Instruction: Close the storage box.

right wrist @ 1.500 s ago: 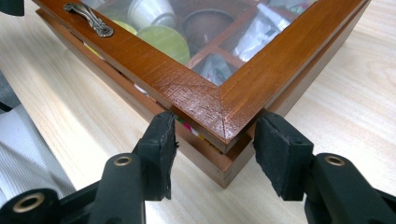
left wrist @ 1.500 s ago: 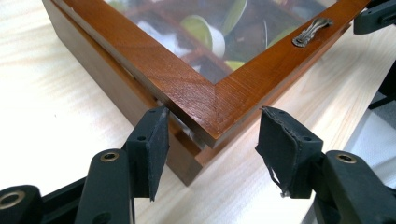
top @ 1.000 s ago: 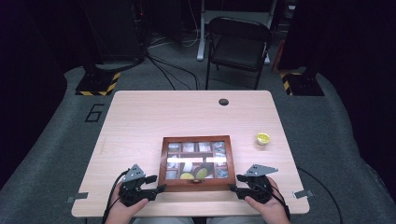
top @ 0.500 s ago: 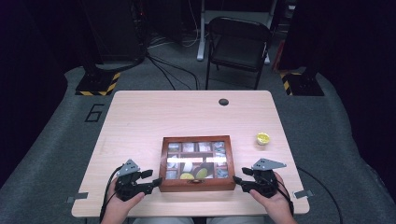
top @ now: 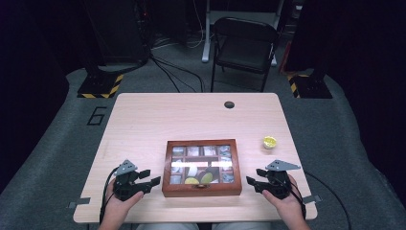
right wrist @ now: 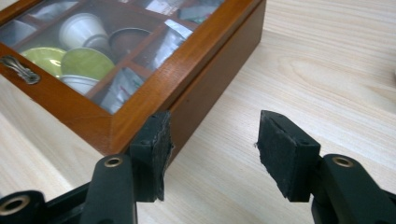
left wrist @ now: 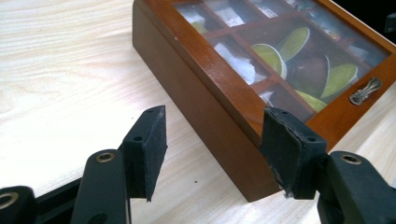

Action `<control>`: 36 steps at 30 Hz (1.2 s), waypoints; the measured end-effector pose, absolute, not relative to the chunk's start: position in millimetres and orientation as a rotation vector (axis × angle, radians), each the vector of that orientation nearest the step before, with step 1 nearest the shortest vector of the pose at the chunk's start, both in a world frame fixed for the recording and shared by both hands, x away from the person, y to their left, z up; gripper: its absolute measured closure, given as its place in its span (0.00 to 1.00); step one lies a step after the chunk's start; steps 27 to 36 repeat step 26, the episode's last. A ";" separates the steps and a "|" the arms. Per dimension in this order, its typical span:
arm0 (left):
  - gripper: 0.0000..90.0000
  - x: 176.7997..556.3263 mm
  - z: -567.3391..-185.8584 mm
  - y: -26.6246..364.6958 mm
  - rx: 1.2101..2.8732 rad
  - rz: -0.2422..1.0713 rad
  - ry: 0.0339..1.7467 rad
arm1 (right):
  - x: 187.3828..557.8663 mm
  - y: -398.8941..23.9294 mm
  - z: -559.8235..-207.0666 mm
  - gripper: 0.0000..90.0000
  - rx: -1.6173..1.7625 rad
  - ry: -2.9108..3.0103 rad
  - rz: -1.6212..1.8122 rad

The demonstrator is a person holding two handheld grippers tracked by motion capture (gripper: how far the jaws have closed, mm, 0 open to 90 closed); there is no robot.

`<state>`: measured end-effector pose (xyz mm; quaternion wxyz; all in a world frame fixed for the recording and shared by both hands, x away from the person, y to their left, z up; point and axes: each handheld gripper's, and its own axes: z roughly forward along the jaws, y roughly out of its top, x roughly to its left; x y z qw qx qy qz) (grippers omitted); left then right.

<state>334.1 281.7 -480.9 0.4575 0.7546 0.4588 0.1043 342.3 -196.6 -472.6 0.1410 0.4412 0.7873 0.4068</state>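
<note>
Now the left gripper [top: 154, 178], jaws just opened further and gripping nothing, sits just beside the left end of the glass-lidded wooden box [top: 201, 190] near the table's [top: 191, 115] front edge, while the right gripper [top: 253, 176] mirrors it, likewise parted and empty.

The box [top: 201, 189] looks like reddish-brown wood with a smooth satin varnish, and its lid has a clear glass pane [left wrist: 289, 44] that throws glare. There's a little silvery metal handle [left wrist: 365, 90] on the front edge, kinda ornate and shiny. The table [top: 158, 124] is pale wood-grain laminate, smooth and matt. Pads [right wrist: 287, 151] on the grippers are black foam or rubber, dull, with rough, chewed-up edges; the arms behind them are black matt plastic with brass-looking rivets [right wrist: 113, 162].
</note>
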 end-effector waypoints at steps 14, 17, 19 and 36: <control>0.45 341.8 -489.5 282.0 1.888 0.257 1.130 | 347.7 -199.5 -487.5 0.48 1.294 2.314 1.120; 0.45 340.2 -488.8 280.7 1.892 0.248 1.119 | 347.2 -196.9 -488.1 0.47 1.269 2.320 1.103; 0.44 339.9 -488.8 280.0 1.893 0.250 1.114 | 346.5 -195.9 -487.9 0.47 1.265 2.322 1.107; 0.43 336.8 -487.1 278.7 1.886 0.235 1.101 | 344.8 -194.9 -487.1 0.46 1.252 2.319 1.119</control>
